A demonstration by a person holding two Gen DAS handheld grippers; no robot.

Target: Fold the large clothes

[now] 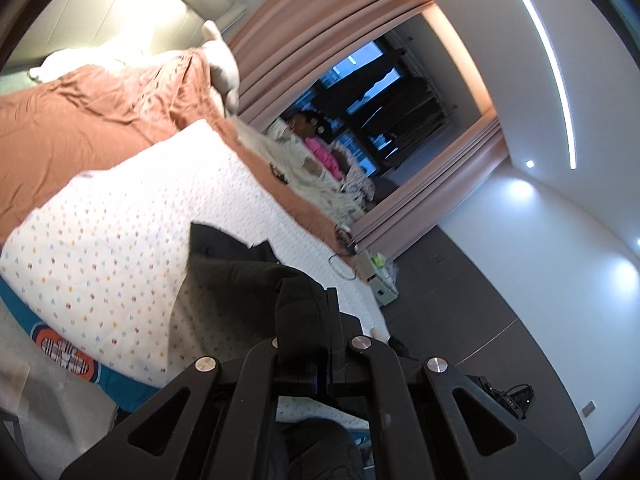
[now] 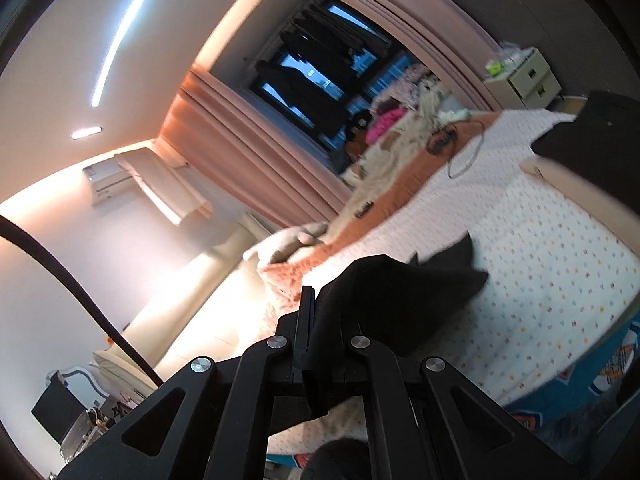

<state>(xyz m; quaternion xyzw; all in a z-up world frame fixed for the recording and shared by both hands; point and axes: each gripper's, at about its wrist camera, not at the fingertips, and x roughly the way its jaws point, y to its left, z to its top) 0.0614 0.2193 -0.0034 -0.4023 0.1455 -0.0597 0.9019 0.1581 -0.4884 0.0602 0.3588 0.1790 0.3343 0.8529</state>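
Left wrist view: left gripper (image 1: 316, 320) is pinching a bunched fold of the black garment (image 1: 240, 280), jaws pressed together on the cloth. The rest of the garment hangs from the grip and trails down to the bed (image 1: 120, 240), over its dotted white sheet. The bite looks thick and wadded, not a clean edge. Risk: the fabric creeps out of the pinch under its own weight, or hidden extra layers make the fold come out crooked.

Right wrist view: right gripper (image 2: 320, 328) is likewise closed on a bunch of the same black garment (image 2: 400, 288), cloth wrapped round one finger, the tail draping to the bed (image 2: 540, 260). Risk: wrapped cloth may snag on release and drag the fold apart. A cable loop (image 2: 464, 156) lies on the bed near the far edge, beside an orange blanket (image 2: 420, 168); a swinging hem may catch it. Frame is blurred, so I can't tell which garment edges are held. If they aren't matching corners, the garment twists between the grippers.
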